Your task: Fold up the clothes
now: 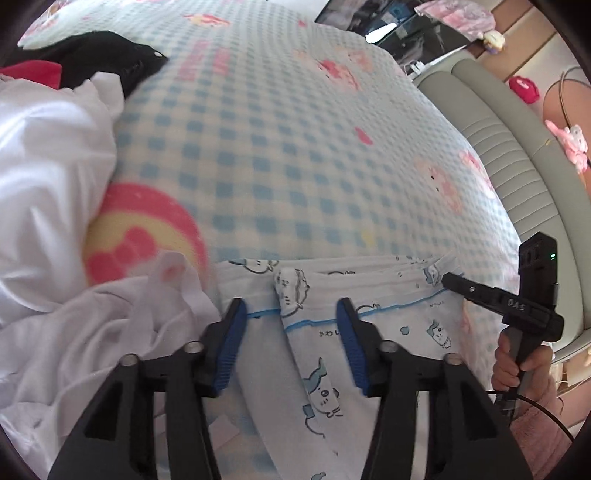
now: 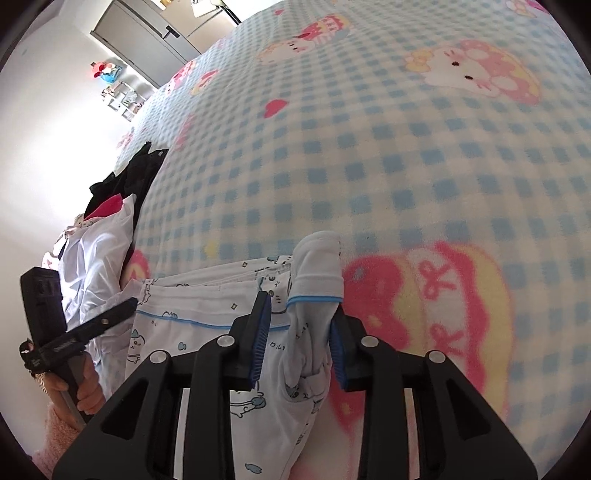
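White pyjama garment (image 1: 325, 369) with blue piping and cartoon prints, lying partly folded on the checked bed blanket (image 1: 280, 155); left claw (image 1: 291, 343) and right claw (image 2: 301, 343) both spread apart.

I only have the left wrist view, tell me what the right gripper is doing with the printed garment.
Observer: The right gripper has a bunched fold of the printed garment between its open fingers.
Operator: Anything past that fold?
Observer: A pink and yellow cartoon print on the checked blanket, right of the fold.
Operator: What's beyond the clothes pile?
Observer: A grey cabinet against the wall.
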A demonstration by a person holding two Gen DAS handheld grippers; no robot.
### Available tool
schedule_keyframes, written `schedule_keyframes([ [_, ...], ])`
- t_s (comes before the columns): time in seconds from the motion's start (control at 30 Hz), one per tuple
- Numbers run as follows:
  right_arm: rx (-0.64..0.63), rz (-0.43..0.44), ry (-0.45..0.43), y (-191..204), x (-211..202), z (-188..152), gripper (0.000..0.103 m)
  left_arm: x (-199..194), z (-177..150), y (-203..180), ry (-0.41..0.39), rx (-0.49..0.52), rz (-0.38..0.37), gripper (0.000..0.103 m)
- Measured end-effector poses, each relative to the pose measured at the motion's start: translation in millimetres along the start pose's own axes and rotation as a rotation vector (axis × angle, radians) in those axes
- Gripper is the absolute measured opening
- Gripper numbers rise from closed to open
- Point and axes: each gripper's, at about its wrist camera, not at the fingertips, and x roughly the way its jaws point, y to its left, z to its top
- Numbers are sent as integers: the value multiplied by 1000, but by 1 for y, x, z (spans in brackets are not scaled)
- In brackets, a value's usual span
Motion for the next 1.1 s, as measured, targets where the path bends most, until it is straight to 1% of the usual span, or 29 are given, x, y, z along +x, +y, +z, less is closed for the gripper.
schedule_keyframes([
  [0.03,0,0,2,0,1,-2,30,1,-4,-3,-9,7,24,37],
  [0.1,3,-5,6,-1,1,-4,30,-4,-7,-8,-63,23,108,37],
  [0.13,4,-5,6,-4,-1,-4,30,-10,-9,-10,-91,27,114,37],
  [0.17,4,-6,4,-4,-2,-5,30,-15,-11,-11,-106,31,88,37],
  [0.2,4,-5,5,-4,-1,-5,30,-16,-11,-12,-103,39,67,38],
  [0.23,1,0,11,-4,1,-3,30,-16,-11,-14,-93,50,54,39],
  [0.27,-1,4,16,-4,3,-2,31,-11,-11,-15,-67,54,49,39],
  [0.3,-1,8,22,-4,5,-2,31,-4,-11,-16,-30,54,51,39],
  [0.33,3,13,26,-3,7,-2,28,3,-10,-16,8,45,46,39],
  [0.37,8,17,29,-3,9,-3,27,10,-10,-15,49,29,37,37],
  [0.4,12,21,33,-2,11,-4,26,14,-10,-15,65,23,28,29],
  [0.43,16,26,37,-2,13,-5,21,13,-10,-17,59,29,23,16],
  [0.47,21,30,41,-2,15,-6,20,11,-9,-19,48,40,22,3],
  [0.53,28,41,42,0,16,-7,12,-1,-8,-21,10,46,16,3],
  [0.63,18,62,-1,6,5,-3,9,-23,-6,-17,-46,33,4,3],
  [0.7,7,66,-8,10,4,1,8,-30,-4,-9,-66,10,5,3],
  [0.77,-2,69,-12,13,5,6,8,-27,-2,2,-62,-15,19,3],
  [0.87,6,67,15,9,21,9,8,-12,-4,21,-28,-52,37,3],
  [0.93,16,65,35,2,31,9,8,-4,-9,33,-9,-82,21,3],
  [1.0,40,89,38,-6,33,7,9,1,-13,40,-4,-104,7,4],
  [1.03,57,108,37,-10,30,7,11,4,-15,41,3,-101,8,7],
  [1.07,70,123,34,-14,27,7,12,6,-15,40,14,-93,18,8],
  [1.1,78,127,28,-17,22,8,15,8,-15,39,25,-87,30,12],
])
